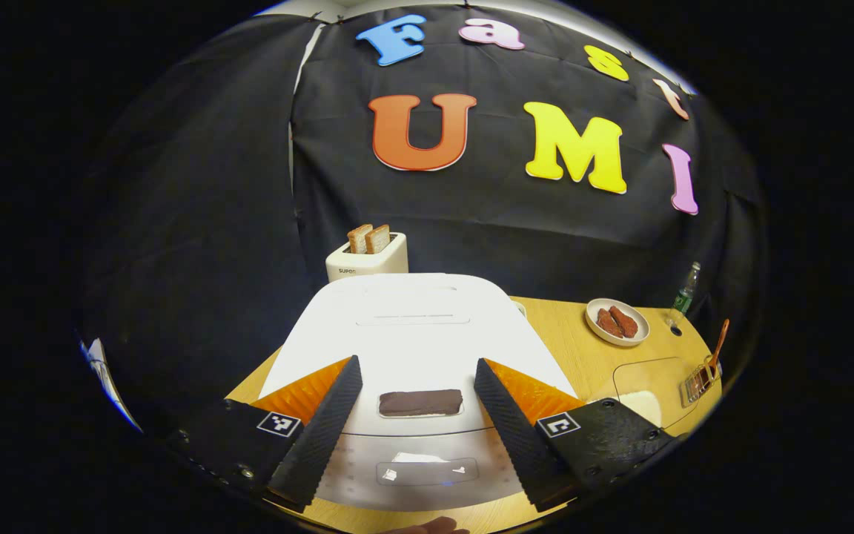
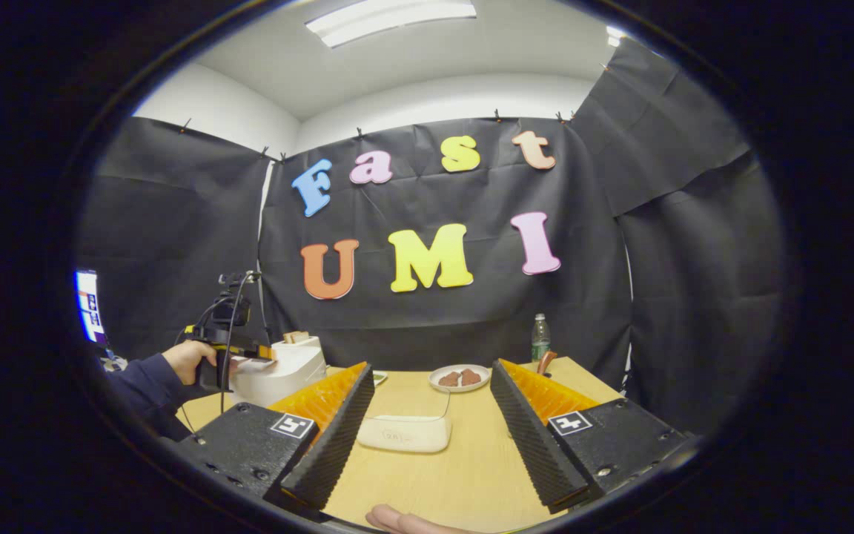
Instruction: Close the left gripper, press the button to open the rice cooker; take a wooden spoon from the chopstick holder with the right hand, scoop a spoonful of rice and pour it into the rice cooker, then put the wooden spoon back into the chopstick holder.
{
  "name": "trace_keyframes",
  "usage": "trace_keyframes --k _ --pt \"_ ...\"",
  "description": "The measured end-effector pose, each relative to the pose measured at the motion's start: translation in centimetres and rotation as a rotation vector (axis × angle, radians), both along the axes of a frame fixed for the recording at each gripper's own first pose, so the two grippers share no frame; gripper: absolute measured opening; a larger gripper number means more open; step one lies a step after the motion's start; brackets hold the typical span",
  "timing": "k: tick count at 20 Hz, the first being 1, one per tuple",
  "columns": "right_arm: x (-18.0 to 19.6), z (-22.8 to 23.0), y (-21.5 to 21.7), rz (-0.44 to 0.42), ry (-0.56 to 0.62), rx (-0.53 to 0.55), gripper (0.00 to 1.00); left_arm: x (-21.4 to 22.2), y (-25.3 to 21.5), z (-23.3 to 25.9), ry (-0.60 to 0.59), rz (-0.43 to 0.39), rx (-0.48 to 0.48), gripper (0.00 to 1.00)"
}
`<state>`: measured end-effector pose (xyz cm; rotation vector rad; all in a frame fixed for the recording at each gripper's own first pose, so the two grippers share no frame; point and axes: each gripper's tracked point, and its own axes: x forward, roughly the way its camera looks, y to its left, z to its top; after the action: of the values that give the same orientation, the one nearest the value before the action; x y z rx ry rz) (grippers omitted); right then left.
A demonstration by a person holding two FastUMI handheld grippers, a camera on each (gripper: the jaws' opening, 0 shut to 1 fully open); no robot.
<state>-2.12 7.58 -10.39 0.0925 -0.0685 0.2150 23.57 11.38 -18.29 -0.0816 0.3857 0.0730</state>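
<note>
**2 open jaws where the press needs 1 closed tip**

In the left gripper view, the left gripper [image 1: 416, 404] hangs over the white rice cooker [image 1: 412, 326], fingers spread wide, the dark button [image 1: 420, 403] lying between them and the lid down. Pressed like this, the fingers would straddle the button and land on the casing; the lid would stay latched. At the table's far right a wooden spoon [image 1: 716, 348] stands in the chopstick holder [image 1: 700, 382], near a clear container of rice [image 1: 646, 393], though the edge distortion makes its contents hard to judge.

In the right gripper view, the right gripper [image 2: 431, 415] waits released above the table [image 2: 464, 475], grasping nothing. A hand [image 2: 190, 361] holds the left gripper at the cooker. The spoon handle [image 2: 545, 362] pokes up behind the right finger; a blind reach could tip the holder.
</note>
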Motion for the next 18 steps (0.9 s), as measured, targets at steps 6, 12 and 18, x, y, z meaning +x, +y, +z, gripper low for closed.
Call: trace_keyframes --k 6,12,18 --pt "1.3 0.1 -1.9 -0.067 0.025 0.019 0.99 -1.8 -2.5 3.9 -0.122 -0.050 -0.019 0.94" --pt "1.0 1.1 -3.2 -0.094 0.017 0.030 0.99 -8.1 -7.1 9.7 -0.255 -0.129 0.001 0.94" --pt "0.2 2.0 -4.8 -0.125 0.012 0.030 0.99 -15.6 -11.8 10.9 -0.287 -0.209 -0.009 0.94"
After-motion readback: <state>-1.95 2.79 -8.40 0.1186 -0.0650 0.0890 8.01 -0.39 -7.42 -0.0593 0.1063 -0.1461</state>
